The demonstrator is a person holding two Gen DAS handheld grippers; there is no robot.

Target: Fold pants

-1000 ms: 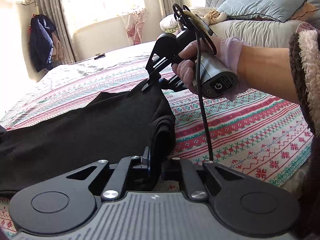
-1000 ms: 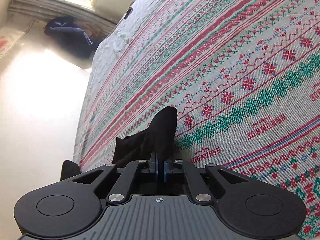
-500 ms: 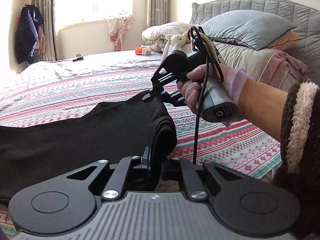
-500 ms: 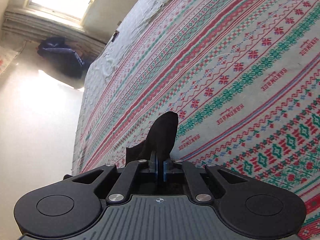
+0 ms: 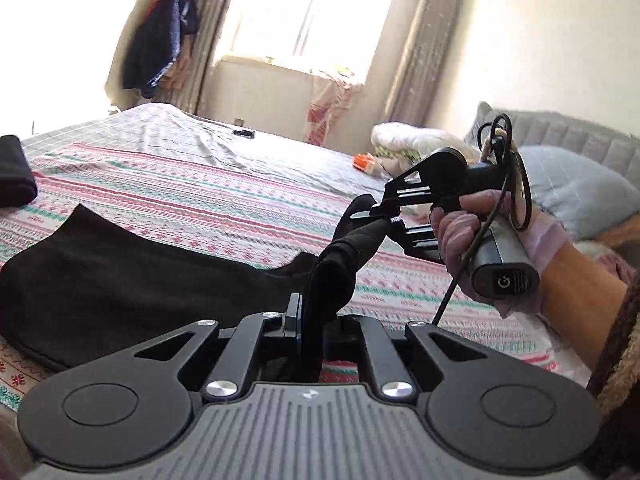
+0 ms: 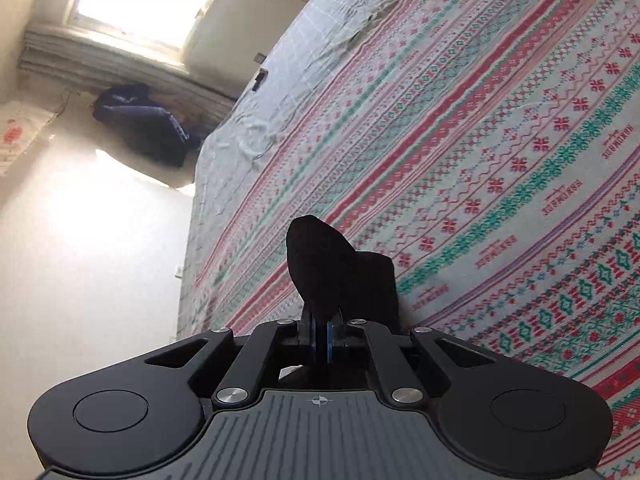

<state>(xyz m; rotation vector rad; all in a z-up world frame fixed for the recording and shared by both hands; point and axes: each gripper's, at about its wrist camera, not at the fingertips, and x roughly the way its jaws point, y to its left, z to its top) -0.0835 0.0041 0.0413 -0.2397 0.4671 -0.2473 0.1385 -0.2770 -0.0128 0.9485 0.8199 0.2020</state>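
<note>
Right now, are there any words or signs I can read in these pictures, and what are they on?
"HANDMADE": woven again and again along the stripes of the patterned bedspread, seen sideways in the right wrist view.
Smaller script under each "HANDMADE": too small to read.
A round power-style symbol, no letters: on the butt of the right hand-held gripper.
A small crosshair mark: on that gripper's grey body.
Red print on the white cloth hanging on the wall: too blurred to read.
</note>
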